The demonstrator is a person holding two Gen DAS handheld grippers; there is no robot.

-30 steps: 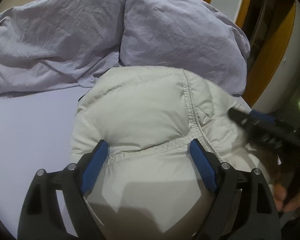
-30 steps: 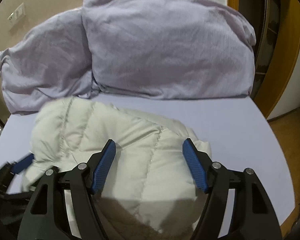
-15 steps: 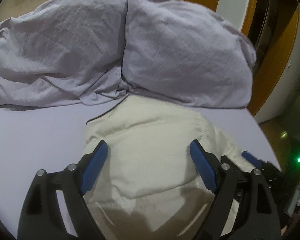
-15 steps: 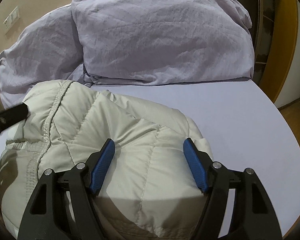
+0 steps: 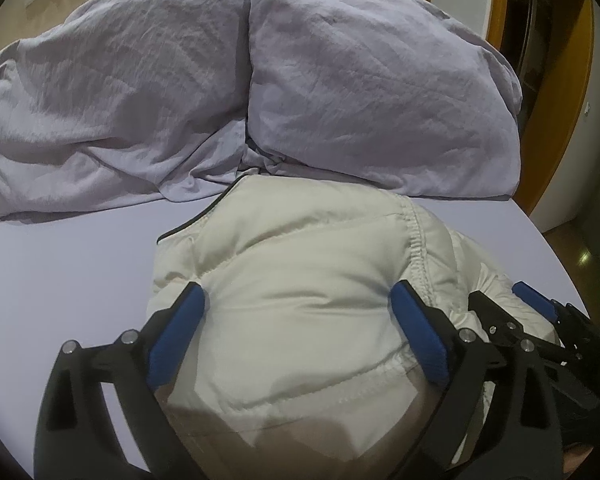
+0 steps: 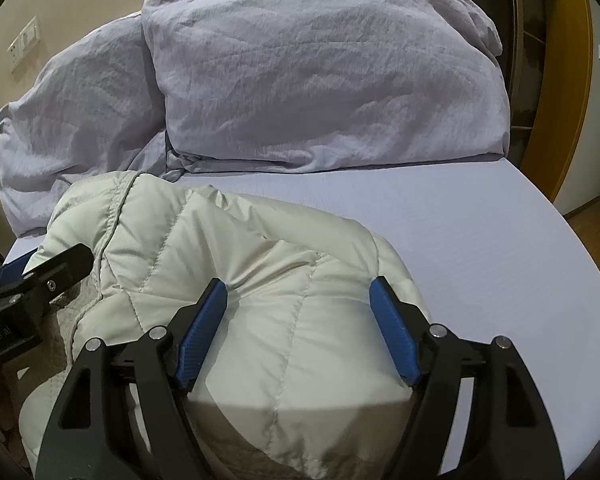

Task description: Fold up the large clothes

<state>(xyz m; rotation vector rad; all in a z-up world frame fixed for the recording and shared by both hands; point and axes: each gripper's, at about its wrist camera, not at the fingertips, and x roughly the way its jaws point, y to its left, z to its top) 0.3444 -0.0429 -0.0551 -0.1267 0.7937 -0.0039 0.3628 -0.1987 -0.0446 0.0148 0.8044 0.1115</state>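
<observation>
Resting on the bed (image 5: 60, 264) below the pillows (image 5: 360, 92), the folded jacket (image 5: 308, 280) is down. The left gripper (image 5: 296, 322) has just widened its jaws, releasing; the right gripper (image 6: 300, 320) straddles the padding, jaws open, so smoothing seems next.

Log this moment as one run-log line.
left hand-held gripper: just opening over puffer jacket | right hand-held gripper: open over jacket | bed

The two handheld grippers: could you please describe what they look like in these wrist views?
Both look alike. The left gripper and the right gripper each have a black, angular plastic frame with cut-out openings and round silver pivot pins. Each has two fingers lined with ribbed blue pads. In the right wrist view, the left gripper's body carries small white lettering, too small to read. No cables or sleeves show.
</observation>
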